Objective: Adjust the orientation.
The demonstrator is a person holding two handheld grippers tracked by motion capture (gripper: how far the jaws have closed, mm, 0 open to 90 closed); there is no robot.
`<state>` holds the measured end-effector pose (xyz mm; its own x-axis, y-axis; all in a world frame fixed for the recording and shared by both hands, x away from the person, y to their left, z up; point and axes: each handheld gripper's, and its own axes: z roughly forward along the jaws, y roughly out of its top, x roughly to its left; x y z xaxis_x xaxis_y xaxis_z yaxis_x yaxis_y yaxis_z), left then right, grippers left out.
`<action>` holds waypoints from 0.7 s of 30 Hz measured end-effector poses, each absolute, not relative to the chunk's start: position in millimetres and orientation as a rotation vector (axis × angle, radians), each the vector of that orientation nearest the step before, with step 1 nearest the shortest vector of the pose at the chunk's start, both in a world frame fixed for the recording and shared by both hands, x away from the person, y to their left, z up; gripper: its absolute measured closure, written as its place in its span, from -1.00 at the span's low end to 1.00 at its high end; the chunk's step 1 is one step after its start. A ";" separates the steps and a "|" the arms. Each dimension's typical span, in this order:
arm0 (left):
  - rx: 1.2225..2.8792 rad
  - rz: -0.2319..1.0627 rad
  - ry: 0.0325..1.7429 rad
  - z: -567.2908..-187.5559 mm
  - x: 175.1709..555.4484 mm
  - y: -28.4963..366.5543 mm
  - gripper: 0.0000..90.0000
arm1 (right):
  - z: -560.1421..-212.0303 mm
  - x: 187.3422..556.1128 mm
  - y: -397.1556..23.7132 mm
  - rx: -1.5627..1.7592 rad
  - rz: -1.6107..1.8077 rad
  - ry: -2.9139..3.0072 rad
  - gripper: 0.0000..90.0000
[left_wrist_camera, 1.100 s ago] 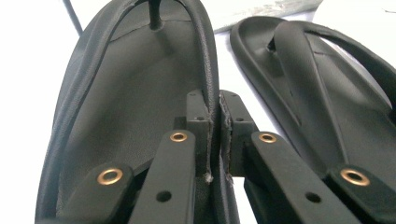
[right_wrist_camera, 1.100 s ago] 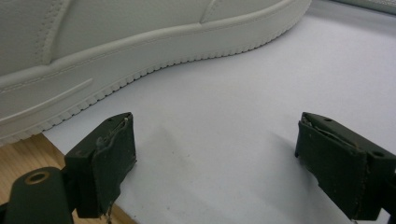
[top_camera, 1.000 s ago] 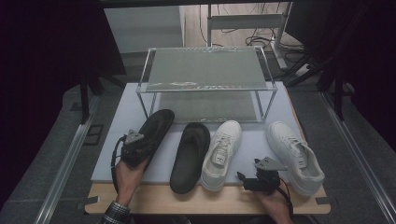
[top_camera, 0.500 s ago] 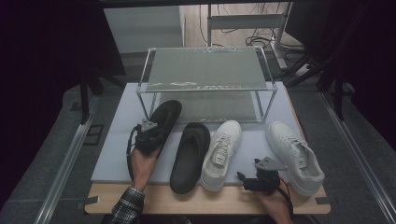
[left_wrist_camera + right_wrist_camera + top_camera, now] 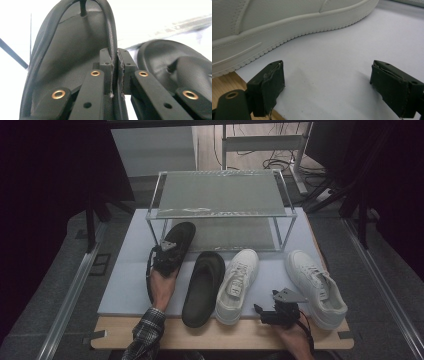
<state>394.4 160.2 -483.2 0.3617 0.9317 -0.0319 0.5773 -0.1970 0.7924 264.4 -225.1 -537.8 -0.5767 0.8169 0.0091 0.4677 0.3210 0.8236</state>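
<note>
**Black sandal heading for the rack's lower shelf**

The left gripper (image 5: 167,251) is carrying a black sandal (image 5: 176,245) toe-first toward twelve o'clock, its jaws pinching the sandal's thin side rim, which the left gripper view shows squeezed between the pads (image 5: 109,65). The toe is reaching the front left leg of the wire shoe rack (image 5: 220,202) and looks tilted, not flat. To do this well, I judge the hand should be keeping the sole level, steering the toe to the one-o'clock side of that leg, and sliding it under the top shelf before letting go; a grip on such a narrow edge could let the sandal swing.

The right gripper (image 5: 267,312) is resting at five o'clock on the surface (image 5: 125,285), jaws spread with nothing between them, next to a white sneaker (image 5: 315,287). The second black sandal (image 5: 202,287) and the other white sneaker (image 5: 237,285) are lying between the two hands.

Compared with a second ago, the left hand and its sandal have travelled away from the near edge toward the rack; the right hand has stayed put.
</note>
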 end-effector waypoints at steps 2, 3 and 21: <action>1.887 0.602 1.321 -485.4 398.8 157.9 0.85 | -537.9 264.4 -225.0 1.137 1.155 2.180 -0.73; 1.887 0.601 1.326 -486.5 400.6 156.3 0.85 | -537.9 264.4 -225.0 1.138 1.155 2.180 -0.73; 1.912 0.506 1.287 -479.7 395.1 166.0 0.64 | -537.9 264.4 -225.1 1.136 1.155 2.181 -0.72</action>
<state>395.1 166.0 -479.7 0.4128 0.9066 -0.0877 0.6045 -0.2007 0.7709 264.4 -225.1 -537.9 -0.5770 0.8167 0.0087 0.4661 0.3206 0.8246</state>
